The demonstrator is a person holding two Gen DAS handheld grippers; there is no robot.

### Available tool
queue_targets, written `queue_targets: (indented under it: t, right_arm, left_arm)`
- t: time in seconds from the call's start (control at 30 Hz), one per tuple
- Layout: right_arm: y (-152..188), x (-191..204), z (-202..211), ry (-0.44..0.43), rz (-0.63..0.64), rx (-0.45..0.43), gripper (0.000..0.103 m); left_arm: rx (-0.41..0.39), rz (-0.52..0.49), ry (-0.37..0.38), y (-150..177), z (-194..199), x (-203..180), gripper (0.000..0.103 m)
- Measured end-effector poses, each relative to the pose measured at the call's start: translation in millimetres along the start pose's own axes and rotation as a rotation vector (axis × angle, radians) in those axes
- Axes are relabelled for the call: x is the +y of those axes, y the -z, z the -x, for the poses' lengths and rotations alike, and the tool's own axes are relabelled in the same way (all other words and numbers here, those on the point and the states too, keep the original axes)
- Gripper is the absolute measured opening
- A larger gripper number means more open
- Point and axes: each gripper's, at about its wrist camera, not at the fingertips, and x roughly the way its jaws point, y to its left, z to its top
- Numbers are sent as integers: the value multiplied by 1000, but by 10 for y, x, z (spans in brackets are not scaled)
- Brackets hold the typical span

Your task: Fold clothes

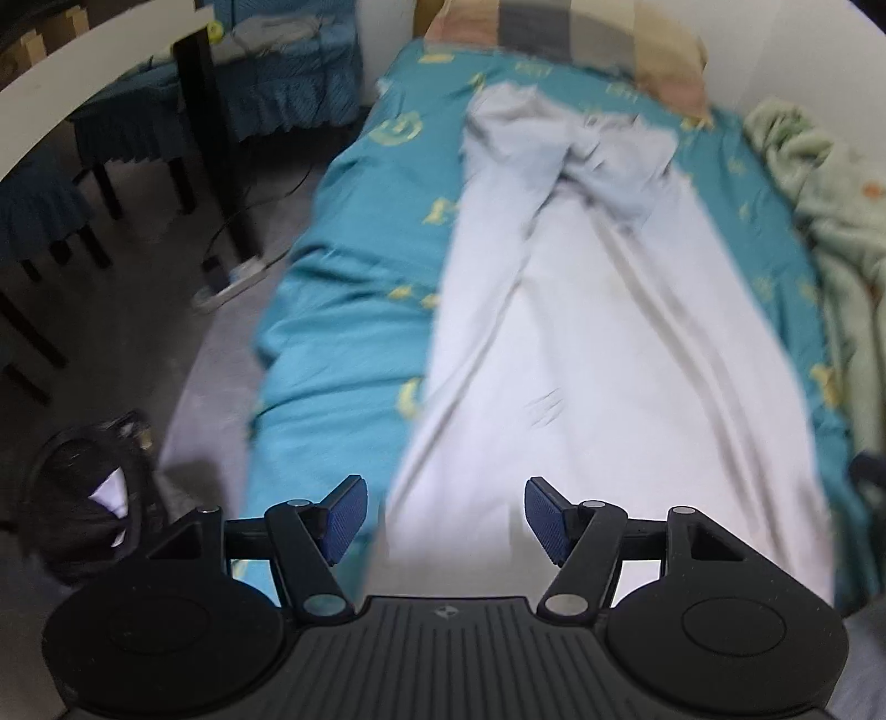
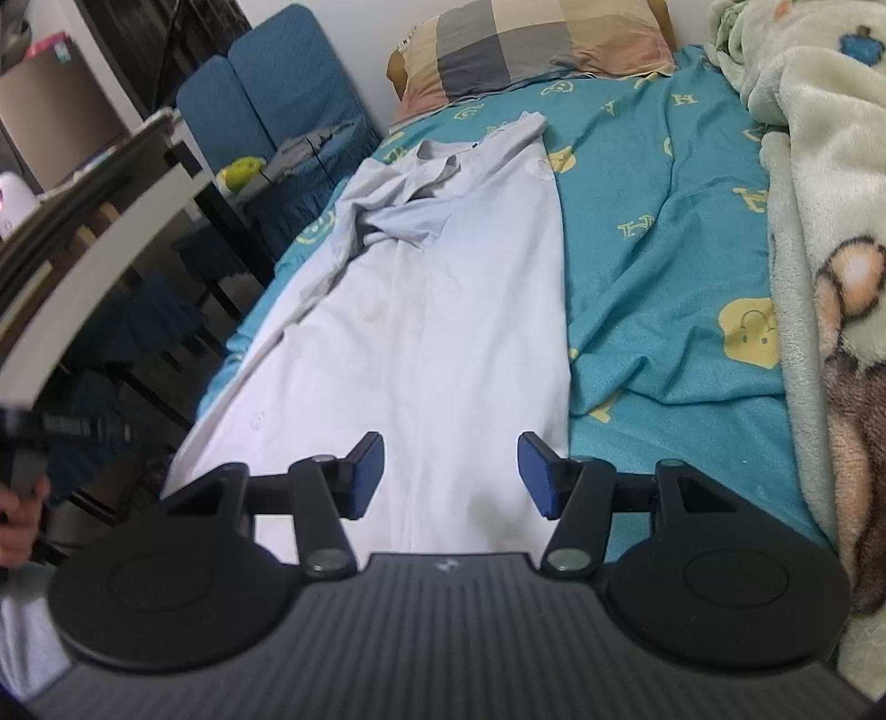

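Observation:
A pale white shirt (image 1: pixel 581 343) lies lengthwise on the bed, folded into a long narrow strip, with its collar end crumpled toward the pillow. In the right wrist view the same shirt (image 2: pixel 443 310) runs from the near edge up to the collar. My left gripper (image 1: pixel 446 520) hovers open over the shirt's near hem, nothing between its blue pads (image 1: pixel 346 518). My right gripper (image 2: pixel 449 475) is also open above the near hem, blue pads (image 2: pixel 534 476) apart and holding nothing.
The bed has a teal sheet (image 2: pixel 664 266) with yellow prints, a checked pillow (image 2: pixel 531 50) at the head, and a fluffy blanket (image 2: pixel 830 249) along the right side. Dark table and chairs (image 1: pixel 166 138) stand left of the bed; a power strip (image 1: pixel 238 277) lies on the floor.

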Motion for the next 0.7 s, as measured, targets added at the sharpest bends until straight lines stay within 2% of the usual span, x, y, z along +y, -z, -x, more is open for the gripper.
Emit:
queue_targets:
  t: [0.37, 0.43, 0.47, 0.5, 0.57, 0.7]
  right_arm:
    - [0, -249, -137, -17, -121, 52, 56]
    - [-1, -273, -173, -14, -134, 64, 56]
    - [-1, -284, -193, -12, -138, 71, 56]
    - [-3, -296, -213, -8, -142, 77, 56]
    - [-6, -319, -254, 0, -150, 90, 56]
    - [4, -363, -265, 11, -166, 99, 56]
  left_arm:
    - [318, 86, 11, 5, -597, 333, 67]
    - [356, 79, 13, 14, -687, 332, 62]
    - [370, 71, 19, 20, -714, 325, 51]
    - [371, 42, 14, 23, -711, 282, 27]
    - [349, -20, 15, 8, -610, 153, 7]
    - [291, -165, -3, -37, -295, -158, 4]
